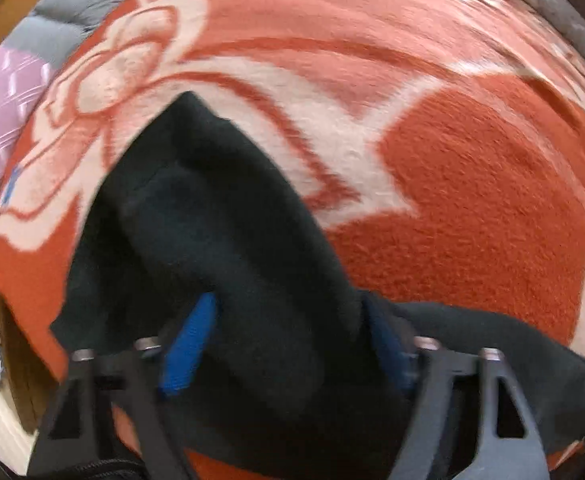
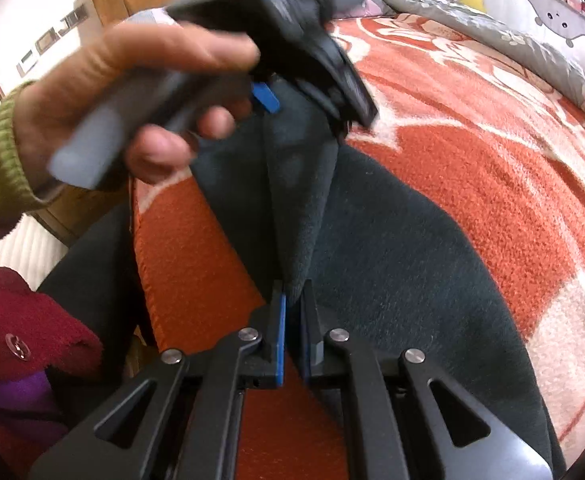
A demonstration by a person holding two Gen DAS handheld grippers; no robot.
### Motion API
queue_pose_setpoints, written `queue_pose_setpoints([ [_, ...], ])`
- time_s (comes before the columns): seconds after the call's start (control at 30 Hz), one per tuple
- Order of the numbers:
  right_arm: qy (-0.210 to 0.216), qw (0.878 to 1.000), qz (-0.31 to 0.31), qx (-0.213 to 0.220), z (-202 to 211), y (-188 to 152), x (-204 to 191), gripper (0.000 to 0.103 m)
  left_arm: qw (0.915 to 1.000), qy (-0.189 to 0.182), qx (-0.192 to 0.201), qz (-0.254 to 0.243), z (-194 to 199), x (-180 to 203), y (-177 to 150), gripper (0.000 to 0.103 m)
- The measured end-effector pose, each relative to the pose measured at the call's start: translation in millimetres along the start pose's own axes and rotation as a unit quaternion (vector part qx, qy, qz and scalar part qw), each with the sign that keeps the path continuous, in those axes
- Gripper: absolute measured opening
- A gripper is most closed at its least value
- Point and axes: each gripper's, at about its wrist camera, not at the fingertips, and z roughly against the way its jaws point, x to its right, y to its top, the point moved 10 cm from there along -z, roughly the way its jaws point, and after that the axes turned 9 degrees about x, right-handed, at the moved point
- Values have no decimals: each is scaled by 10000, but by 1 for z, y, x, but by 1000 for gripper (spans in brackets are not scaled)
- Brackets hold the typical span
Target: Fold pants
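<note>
Dark green fleece pants (image 2: 392,240) on red-and-cream floral blanket (image 2: 492,160), pinched in right gripper (image 2: 292,300); draped between left gripper's (image 1: 288,320) spread fingers.

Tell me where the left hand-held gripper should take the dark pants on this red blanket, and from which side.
Probably grip the raised fold edge of the dark pants, coming from the near side, along the blanket. The cloth bunches up there into a thick ridge between the left hand-held gripper fingers, which look spread around it. The right hand-held gripper already pinches a similar ridge.
</note>
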Motion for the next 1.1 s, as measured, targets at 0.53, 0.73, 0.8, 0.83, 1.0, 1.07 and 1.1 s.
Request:
queue_pose_setpoints([
  [0.53,56,9993,263,277,11,10,3,7,9541,-2210,977,1767,68,-83,-63,3],
  [0.73,259,9995,-72,-187,-6,-1,0,12,9369,-2579,627,2275,31,-103,-103,5],
  [0.8,273,9990,-169,-302,-6,-2,-1,17,9335,-2721,647,2243,31,-106,-110,8],
  [0.83,308,9987,-235,-327,-5,-2,-2,26,9336,-2751,690,2191,32,-107,-111,12],
  [1.0,605,9956,-709,63,16,19,-5,63,9457,-2317,857,2114,42,-135,-120,59],
  [1.07,605,9932,-979,179,17,32,1,63,9412,-2215,998,2350,46,-155,-115,63],
  [1.1,571,9914,-1149,264,17,40,7,63,9376,-2229,1008,2472,46,-161,-112,65],
])
